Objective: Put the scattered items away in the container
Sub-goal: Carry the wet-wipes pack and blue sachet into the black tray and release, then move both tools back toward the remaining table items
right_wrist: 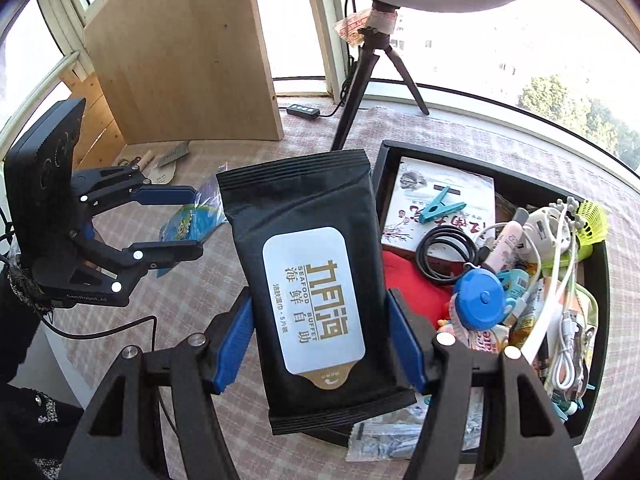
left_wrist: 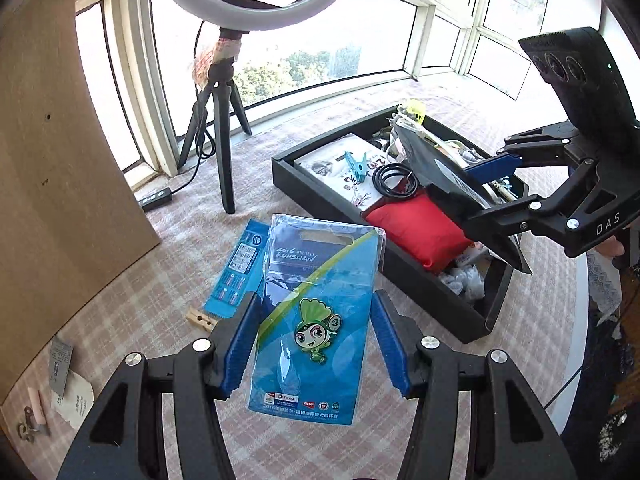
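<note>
Checked cloth [left_wrist: 168,272] covers the table. Left gripper [left_wrist: 312,340] squeezes a blue packet [left_wrist: 316,320] mid-frame. Right gripper [right_wrist: 320,340] squeezes a black pack [right_wrist: 316,280]; tray [right_wrist: 600,360] sits right.

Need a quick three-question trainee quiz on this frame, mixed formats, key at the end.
1. Multiple choice: what is the right gripper shut on?
A) red cloth pouch
B) black wet-wipe pack with a white and gold label
C) blue clothes peg
2. True or false: the blue plastic badge packet with a green cartoon mascot held in the left gripper already lies inside the black rectangular tray.
3. Fill in: a wooden clothes peg and a blue printed card lie on the checked ______.

Key: 1 B; 2 false, it is held up over the tablecloth; 3 tablecloth.
</note>
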